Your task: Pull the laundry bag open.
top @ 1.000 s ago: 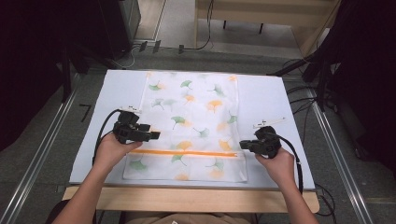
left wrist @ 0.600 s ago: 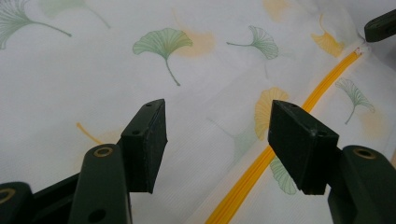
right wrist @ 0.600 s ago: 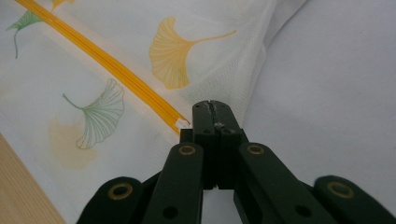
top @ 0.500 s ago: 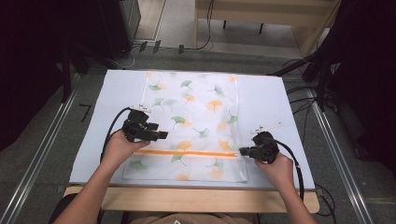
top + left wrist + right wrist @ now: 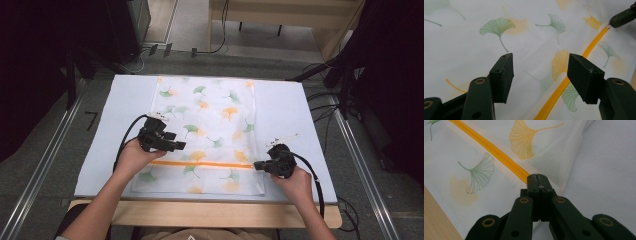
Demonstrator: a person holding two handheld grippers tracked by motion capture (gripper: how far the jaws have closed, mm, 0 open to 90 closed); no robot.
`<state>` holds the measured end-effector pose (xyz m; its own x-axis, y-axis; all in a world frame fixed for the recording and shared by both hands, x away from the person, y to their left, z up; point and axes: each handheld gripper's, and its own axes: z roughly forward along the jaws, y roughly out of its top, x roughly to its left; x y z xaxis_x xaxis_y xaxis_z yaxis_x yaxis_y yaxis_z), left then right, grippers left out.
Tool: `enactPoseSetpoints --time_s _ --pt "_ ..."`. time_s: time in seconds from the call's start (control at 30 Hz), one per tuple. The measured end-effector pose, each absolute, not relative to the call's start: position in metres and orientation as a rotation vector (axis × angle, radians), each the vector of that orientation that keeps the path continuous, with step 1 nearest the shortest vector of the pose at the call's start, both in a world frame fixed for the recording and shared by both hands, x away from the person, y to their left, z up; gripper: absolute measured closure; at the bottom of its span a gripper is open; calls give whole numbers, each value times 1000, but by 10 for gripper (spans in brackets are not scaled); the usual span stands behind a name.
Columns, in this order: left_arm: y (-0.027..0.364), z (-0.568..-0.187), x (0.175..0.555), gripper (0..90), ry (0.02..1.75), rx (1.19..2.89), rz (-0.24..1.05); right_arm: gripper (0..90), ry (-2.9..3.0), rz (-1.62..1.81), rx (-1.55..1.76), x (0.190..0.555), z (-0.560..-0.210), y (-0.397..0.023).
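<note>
Right gripper (image 5: 539, 177) clamped on zipper (image 5: 489, 149) end – band ran straight ahead of jaws. Left gripper (image 5: 540, 75) gaped wide, zipper right of gap, nothing held.

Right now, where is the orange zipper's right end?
In the high view, the orange zipper ends near the mesh bag's right edge, at the right gripper's shut tips.

White mesh bag (image 5: 210, 130): green and orange ginkgo-leaf print. Orange zipper (image 5: 200, 164) stripe across bag's near end. Table cover (image 5: 285, 115) around bag: pale lilac-white. Grippers black, brass-coloured rivets.
</note>
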<state>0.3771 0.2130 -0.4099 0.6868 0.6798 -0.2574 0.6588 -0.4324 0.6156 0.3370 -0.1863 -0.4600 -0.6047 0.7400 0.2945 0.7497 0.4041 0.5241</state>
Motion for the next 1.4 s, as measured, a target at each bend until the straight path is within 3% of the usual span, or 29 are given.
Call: enactPoseSetpoints --time_s 0.5,0.73,0.9,1.13,1.4 --pt "210 -409 376 402 998 2150 32 900 -2626 -1011 -1360 336 -460 -173" --pt "204 -408 373 459 950 2141 42 900 -2650 -1054 -1387 335 -452 -178" --pt "198 -408 368 498 904 2134 58 852 -2668 -1082 -1439 332 -445 -191" --pt "191 -410 372 435 943 2148 0 778 -2684 -1078 -1473 329 -447 -202" --pt "187 -410 378 430 973 2114 -40 718 -2712 -1018 -1463 326 -454 -200"
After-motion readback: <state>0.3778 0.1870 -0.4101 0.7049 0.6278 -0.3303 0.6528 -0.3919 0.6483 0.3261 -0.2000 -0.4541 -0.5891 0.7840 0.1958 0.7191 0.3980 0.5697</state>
